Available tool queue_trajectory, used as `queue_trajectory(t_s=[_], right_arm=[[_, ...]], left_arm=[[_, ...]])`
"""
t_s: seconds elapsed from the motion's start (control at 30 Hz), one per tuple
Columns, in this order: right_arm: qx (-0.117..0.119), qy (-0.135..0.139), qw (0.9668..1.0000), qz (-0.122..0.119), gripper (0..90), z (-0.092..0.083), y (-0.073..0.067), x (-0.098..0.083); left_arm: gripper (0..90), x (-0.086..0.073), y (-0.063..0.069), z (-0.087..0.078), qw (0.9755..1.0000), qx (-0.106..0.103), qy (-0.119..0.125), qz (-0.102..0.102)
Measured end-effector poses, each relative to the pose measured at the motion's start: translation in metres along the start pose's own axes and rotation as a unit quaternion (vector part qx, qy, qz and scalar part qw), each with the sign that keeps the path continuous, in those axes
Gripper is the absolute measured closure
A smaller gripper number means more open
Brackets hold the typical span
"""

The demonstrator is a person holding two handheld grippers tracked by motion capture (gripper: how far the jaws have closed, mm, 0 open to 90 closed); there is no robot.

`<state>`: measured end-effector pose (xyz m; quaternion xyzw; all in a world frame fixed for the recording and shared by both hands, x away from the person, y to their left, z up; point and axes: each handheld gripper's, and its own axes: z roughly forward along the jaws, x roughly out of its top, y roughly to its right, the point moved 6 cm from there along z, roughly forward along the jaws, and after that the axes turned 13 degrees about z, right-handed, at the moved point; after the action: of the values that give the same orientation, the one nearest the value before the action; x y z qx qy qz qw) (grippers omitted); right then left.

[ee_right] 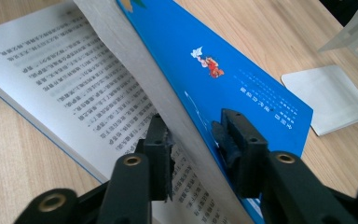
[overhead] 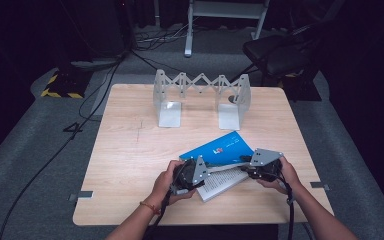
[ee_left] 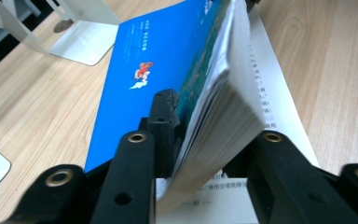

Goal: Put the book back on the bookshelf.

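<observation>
Left gripper (overhead: 206, 169) pinches the book (overhead: 220, 149) at its lifted blue-cover half, right gripper (overhead: 244, 170) clamps the same half; lower centre, wooden table (overhead: 125, 165).

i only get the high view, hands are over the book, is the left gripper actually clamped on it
Observer: Yes. The left gripper has its jaws pressed on a thick block of pages under the blue cover.
Operator: and the right one
Observer: The right gripper straddles the lifted cover side of the book; one pad looks slightly off it.
Operator: anything readable underneath
Observer: An open printed page lies flat on the table.
</observation>
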<state>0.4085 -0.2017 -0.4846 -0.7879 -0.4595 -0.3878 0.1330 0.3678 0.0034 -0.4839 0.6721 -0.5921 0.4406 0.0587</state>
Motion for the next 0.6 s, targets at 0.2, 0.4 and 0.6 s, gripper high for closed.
queue_trajectory(t_s=[0.2,0.4,0.6], right_arm=[[0.013,0.023,0.9994,0.02,49.6,-0.001,0.011,-0.004],[0.023,0.031,0.9976,0.058,41.6,-0.003,0.031,-0.014],[0.039,0.058,0.9974,0.018,55.2,-0.006,0.025,-0.013]], left_arm=[[74.0,-0.007,-0.002,-0.004,0.9998,-0.017,0.007,0.001],[73.9,-0.021,-0.008,-0.015,0.9994,-0.029,0.014,-0.007],[72.7,-0.04,-0.013,-0.028,0.9987,-0.038,0.021,-0.027]])
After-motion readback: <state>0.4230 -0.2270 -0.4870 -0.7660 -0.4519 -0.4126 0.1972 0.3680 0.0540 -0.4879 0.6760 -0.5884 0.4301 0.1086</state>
